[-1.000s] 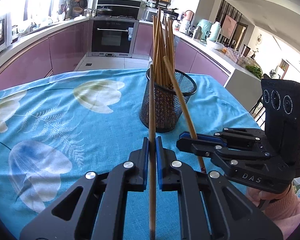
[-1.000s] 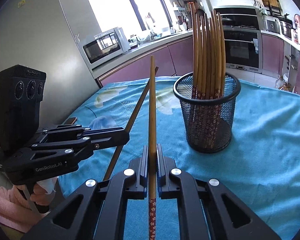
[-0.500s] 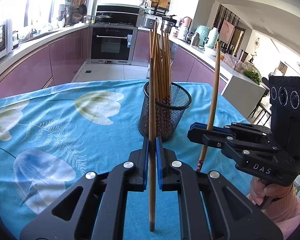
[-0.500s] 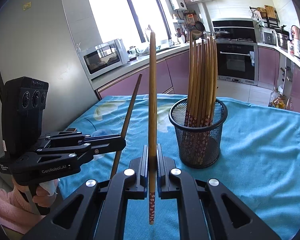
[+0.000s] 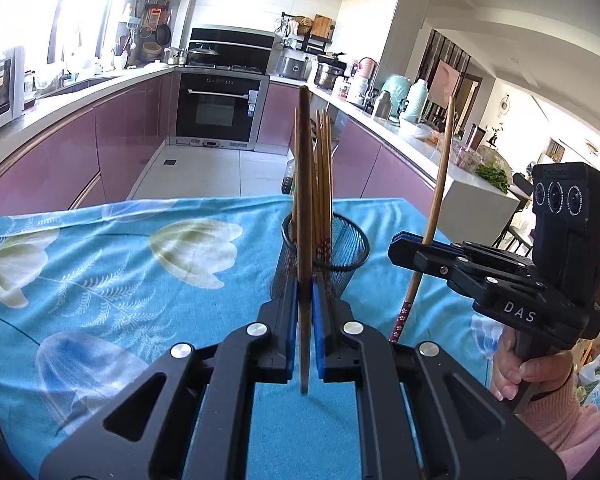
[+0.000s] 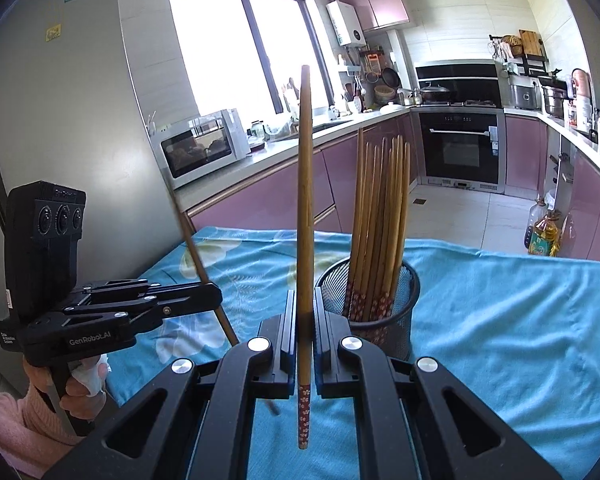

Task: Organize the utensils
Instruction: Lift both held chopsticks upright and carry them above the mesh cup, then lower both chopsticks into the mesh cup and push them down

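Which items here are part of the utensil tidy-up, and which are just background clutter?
In the job:
- left tongs, shut on a chopstick
- right tongs, shut on a second chopstick
- mesh holder with its chopstick bundle

Just lying about:
- microwave
- oven
- oil bottles
- floral tablecloth

In the left wrist view, the held chopstick [image 5: 305,240] hides part of the mesh holder [image 5: 352,252], and the lower frame edge cuts both gripper bodies.

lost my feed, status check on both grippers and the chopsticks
Left gripper and right gripper each shut on one chopstick. Mesh holder on blue cloth, already holding chopsticks. Nothing in the way.
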A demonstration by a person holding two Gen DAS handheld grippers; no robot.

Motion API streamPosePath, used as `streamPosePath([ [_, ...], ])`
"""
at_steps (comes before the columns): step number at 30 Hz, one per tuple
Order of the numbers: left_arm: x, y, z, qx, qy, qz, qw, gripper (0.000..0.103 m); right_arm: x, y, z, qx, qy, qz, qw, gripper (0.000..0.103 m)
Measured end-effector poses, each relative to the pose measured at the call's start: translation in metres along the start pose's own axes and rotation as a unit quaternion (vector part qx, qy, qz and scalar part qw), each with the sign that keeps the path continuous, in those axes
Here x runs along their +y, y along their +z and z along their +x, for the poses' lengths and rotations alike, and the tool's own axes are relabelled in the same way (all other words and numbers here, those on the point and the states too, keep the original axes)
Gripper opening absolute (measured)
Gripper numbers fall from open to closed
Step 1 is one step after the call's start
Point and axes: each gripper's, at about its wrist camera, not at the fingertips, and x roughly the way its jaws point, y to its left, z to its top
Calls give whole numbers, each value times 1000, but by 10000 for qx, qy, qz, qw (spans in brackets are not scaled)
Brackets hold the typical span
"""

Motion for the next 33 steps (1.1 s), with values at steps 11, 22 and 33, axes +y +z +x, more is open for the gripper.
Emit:
streamPosePath([
  [11,-11,34,-14,-370,10,165,9992,8,-10,32,-2,-286,-29,11,9996,6],
  [22,-25,61,-29,-666,28,279,9974,8,-17,51,2,-457,-102,3,9989,6],
  [33,-42,94,-39,-984,-21,383,9944,8,-28,69,14,-583,-229,76,9980,6],
])
